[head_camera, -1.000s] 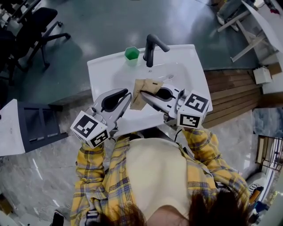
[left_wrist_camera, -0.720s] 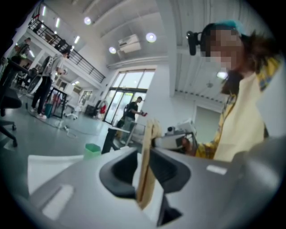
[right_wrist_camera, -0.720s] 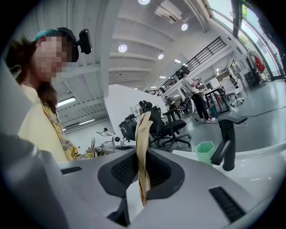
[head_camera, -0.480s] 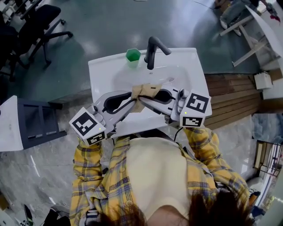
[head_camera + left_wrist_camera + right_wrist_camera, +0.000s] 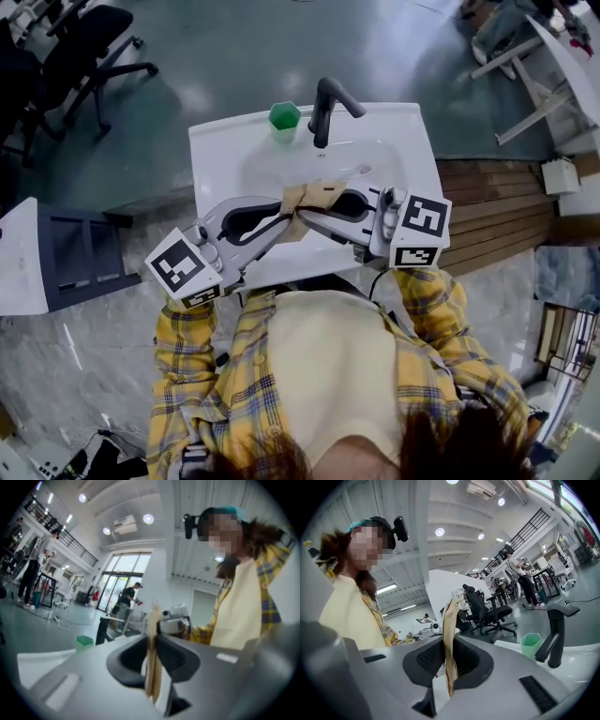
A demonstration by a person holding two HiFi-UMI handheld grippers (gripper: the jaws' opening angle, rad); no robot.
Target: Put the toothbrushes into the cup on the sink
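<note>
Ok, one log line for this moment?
left gripper: shut on packet | right gripper: shut on packet | packet: over sink | cup: on sink by faucet

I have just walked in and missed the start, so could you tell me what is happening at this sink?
A person stands over the white sink with a gripper in each hand. The left gripper and the right gripper are both shut on one flat brown paper packet, held above the basin. The green cup stands at the back beside the black faucet; no toothbrush sticks out of it.
</note>
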